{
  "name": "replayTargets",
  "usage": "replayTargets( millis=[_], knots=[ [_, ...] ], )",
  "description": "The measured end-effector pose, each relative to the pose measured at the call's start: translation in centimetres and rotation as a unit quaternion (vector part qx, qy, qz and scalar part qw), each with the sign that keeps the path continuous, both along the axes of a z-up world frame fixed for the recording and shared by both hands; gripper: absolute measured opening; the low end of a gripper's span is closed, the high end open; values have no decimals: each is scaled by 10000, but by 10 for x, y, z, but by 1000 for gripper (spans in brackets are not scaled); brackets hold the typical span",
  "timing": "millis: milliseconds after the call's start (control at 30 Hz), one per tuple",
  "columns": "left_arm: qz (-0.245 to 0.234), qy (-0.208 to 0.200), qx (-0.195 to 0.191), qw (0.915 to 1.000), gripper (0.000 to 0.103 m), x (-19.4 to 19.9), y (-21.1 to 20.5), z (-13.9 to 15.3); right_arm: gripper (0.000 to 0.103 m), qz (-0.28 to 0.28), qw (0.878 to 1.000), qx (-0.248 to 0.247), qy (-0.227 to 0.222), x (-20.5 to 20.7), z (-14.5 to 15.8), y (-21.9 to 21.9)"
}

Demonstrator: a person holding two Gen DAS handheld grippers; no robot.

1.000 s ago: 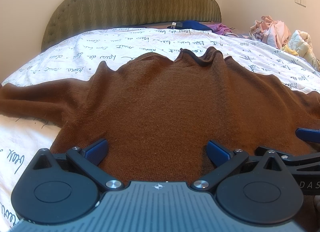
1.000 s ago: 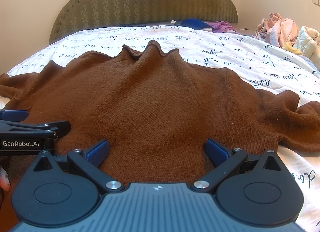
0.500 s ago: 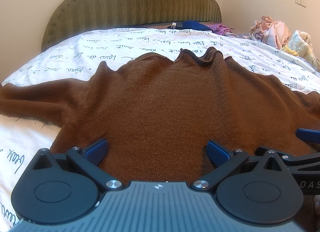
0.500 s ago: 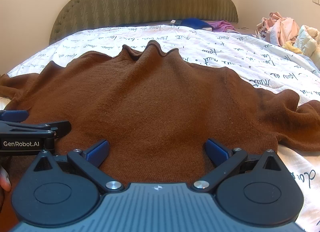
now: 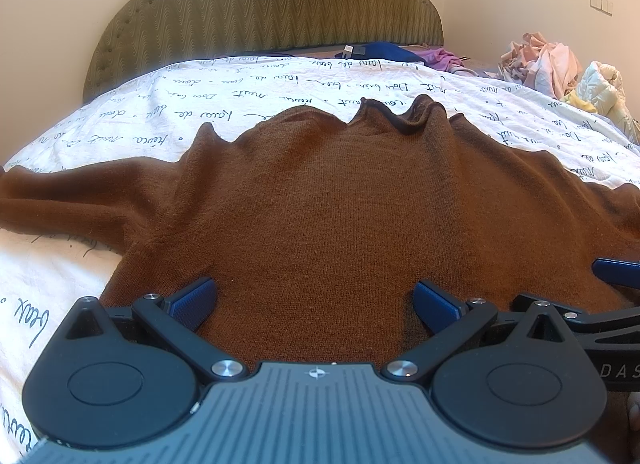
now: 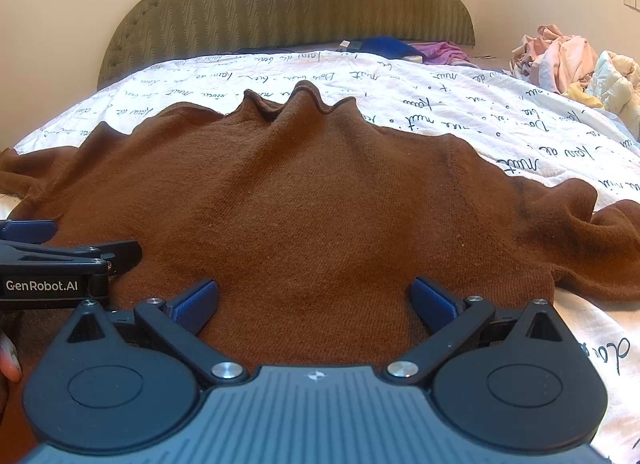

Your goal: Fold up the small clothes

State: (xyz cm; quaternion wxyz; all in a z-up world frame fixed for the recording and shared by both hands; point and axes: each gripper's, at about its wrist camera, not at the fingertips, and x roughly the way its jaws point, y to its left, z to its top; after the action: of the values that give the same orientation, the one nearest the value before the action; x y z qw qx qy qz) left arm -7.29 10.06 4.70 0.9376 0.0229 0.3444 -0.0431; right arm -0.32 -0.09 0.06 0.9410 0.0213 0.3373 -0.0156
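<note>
my left gripper and right gripper hover wide-jawed over the brown knitted sweater, spread flat mid-bed, hem at the near edge. i'd pinch both hem corners evenly.

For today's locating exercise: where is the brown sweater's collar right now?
In both wrist views the collar sits at the far end of the brown sweater, pointing toward the green headboard, puckered on the script-printed bedsheet.
</note>
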Motion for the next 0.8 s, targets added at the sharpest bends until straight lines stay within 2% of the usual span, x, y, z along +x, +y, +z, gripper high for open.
replayTargets(
  millis=[800],
  knots=[
    [10, -2, 30, 10000, 103, 0, 0, -1, 103, -26, 10000, 46, -11, 0, 0, 1]
  ],
)
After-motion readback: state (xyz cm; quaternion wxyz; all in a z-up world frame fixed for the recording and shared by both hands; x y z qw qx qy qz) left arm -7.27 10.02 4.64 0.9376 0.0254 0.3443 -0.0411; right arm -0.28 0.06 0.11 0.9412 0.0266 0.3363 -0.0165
